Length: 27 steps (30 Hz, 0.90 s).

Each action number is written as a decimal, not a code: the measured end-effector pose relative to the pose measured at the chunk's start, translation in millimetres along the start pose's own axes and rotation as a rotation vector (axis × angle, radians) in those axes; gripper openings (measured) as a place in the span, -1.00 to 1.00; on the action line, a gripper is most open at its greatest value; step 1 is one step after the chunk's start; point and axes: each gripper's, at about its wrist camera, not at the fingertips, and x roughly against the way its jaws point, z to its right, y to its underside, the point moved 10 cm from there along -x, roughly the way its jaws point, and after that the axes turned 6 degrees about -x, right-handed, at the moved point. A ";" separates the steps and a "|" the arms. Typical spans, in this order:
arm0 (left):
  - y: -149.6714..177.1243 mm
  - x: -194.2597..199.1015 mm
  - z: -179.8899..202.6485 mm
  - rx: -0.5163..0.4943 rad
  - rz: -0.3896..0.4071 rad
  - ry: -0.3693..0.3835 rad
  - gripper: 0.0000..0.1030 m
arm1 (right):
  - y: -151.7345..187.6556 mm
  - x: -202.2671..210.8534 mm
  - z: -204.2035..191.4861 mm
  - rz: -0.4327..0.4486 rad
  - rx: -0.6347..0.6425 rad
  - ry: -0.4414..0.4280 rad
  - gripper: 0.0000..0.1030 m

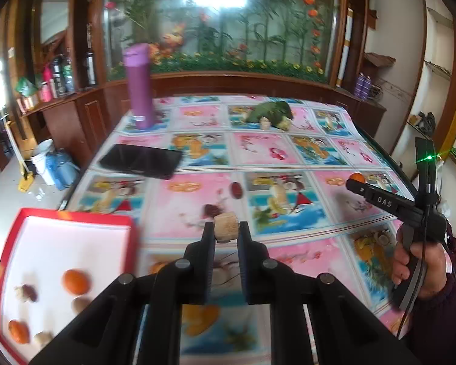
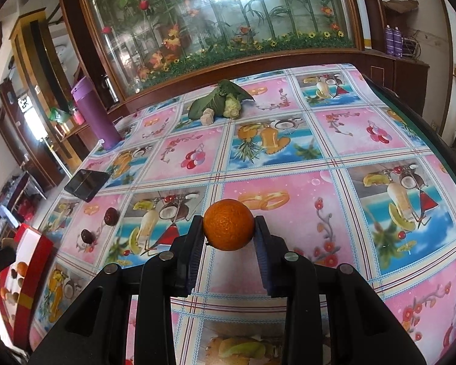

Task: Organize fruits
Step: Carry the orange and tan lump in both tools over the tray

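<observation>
My left gripper (image 1: 226, 228) is shut on a tan chunk of fruit (image 1: 226, 227) and holds it above the table, right of the red tray (image 1: 76, 219). The tray holds two oranges (image 1: 76, 281) and several small fruits. My right gripper (image 2: 229, 228) is shut on an orange (image 2: 229, 224) above the tablecloth; it also shows in the left wrist view (image 1: 357, 182) at the right. Two dark red dates (image 2: 111, 216) (image 2: 87, 235) lie on the cloth at left; they also show in the left wrist view (image 1: 236, 189) (image 1: 211, 210).
A purple flask (image 1: 139, 86) stands at the table's far left. A black phone (image 1: 141, 161) lies near the left edge. Leafy greens (image 2: 217, 99) with a tan chunk (image 2: 208, 118) lie at the far side. A wooden cabinet with glass backs the table.
</observation>
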 end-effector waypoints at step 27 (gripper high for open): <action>119.4 87.0 -262.0 0.279 -0.043 -0.375 -0.68 | 121.9 13.1 -376.1 -0.212 0.429 -0.483 -0.40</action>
